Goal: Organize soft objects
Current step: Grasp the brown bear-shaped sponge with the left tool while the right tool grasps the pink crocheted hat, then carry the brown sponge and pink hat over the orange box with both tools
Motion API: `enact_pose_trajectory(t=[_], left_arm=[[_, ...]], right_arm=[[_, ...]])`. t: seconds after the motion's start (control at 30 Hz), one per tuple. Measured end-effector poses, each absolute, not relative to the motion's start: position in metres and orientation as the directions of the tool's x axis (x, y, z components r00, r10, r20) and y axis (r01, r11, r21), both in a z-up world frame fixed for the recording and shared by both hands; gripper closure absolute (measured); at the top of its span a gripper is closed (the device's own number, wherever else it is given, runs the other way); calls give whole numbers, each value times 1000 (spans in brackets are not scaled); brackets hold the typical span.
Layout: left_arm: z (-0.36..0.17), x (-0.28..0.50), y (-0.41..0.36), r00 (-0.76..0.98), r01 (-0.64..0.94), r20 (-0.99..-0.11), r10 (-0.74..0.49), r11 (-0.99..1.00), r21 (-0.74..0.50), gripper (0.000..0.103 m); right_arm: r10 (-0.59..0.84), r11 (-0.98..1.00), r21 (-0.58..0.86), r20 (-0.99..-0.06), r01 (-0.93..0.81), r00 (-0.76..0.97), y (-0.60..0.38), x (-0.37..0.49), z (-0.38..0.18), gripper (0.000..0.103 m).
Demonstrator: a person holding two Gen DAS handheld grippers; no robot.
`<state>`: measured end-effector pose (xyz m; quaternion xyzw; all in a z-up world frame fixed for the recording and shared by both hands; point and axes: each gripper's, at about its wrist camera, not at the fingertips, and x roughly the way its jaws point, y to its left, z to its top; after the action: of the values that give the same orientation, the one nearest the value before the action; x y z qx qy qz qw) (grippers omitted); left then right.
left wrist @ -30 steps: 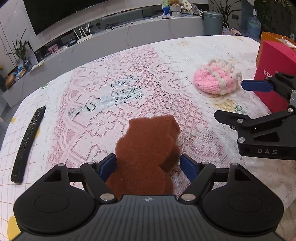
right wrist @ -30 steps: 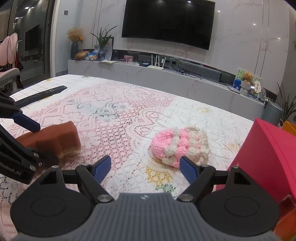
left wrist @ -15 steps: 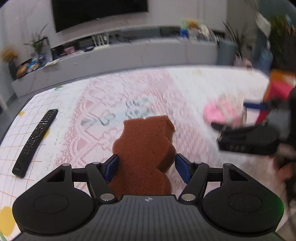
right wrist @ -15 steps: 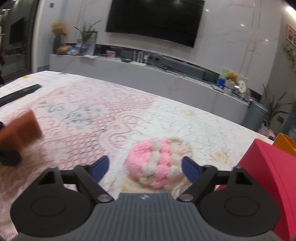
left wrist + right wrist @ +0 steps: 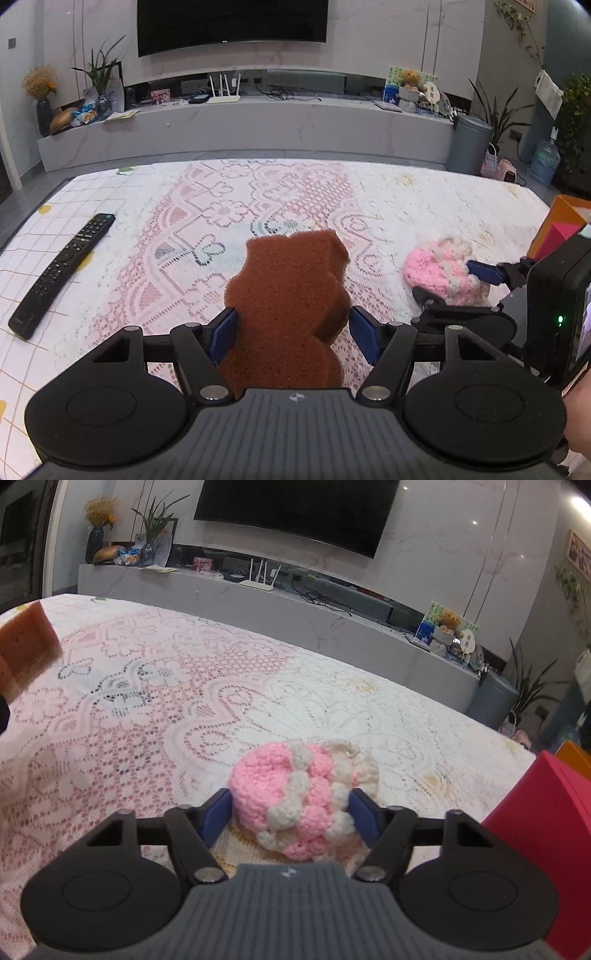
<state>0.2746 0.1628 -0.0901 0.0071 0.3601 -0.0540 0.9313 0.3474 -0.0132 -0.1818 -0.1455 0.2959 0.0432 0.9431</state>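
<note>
A brown bear-shaped sponge (image 5: 288,288) is held clear of the table, my left gripper (image 5: 291,332) shut on its lower half with a blue pad against each side. The sponge's corner (image 5: 26,642) shows at the far left of the right wrist view. A pink and cream knitted piece (image 5: 295,786) lies on the lace tablecloth (image 5: 184,709). My right gripper (image 5: 290,812) is around it, jaws closing, and both blue pads touch its sides. In the left wrist view the knitted piece (image 5: 436,269) and the right gripper (image 5: 454,284) are at the right.
A red box (image 5: 546,812) stands close to the right of the knitted piece, with an orange box (image 5: 569,206) behind it. A black remote (image 5: 62,273) lies at the table's left. A grey TV bench (image 5: 258,125) runs beyond the far edge.
The left gripper closed onto the sponge and rolled level, lifting it. The right gripper moved forward over the knitted piece, which now sits between its pads, and its jaws came in.
</note>
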Motion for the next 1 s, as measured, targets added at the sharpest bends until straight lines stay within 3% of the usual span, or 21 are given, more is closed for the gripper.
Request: enact_pose_trajectory(t=[0.23,0.33,0.73,1.0], left_arm=[[-93,269,157,727,126,-680,-100,992,-12,27],[-89,266,157,733,118,-674,-95,993,-12,27],[-46,225,138,762,120,-630,-151,988,-92,27],[-9,180,97,758,229,-594,-268,963,-142,27]], right_arm=[[-11,944,-280,-557,-176,830,-15,345,-177,77],[-7,940,-293,-529,-175,849,-15,339,-168,86],[154,940,-209,-449,-271,880,-31,264,-95,87],[222,953,-97,-424,-288,878,-85,186,-52,87]])
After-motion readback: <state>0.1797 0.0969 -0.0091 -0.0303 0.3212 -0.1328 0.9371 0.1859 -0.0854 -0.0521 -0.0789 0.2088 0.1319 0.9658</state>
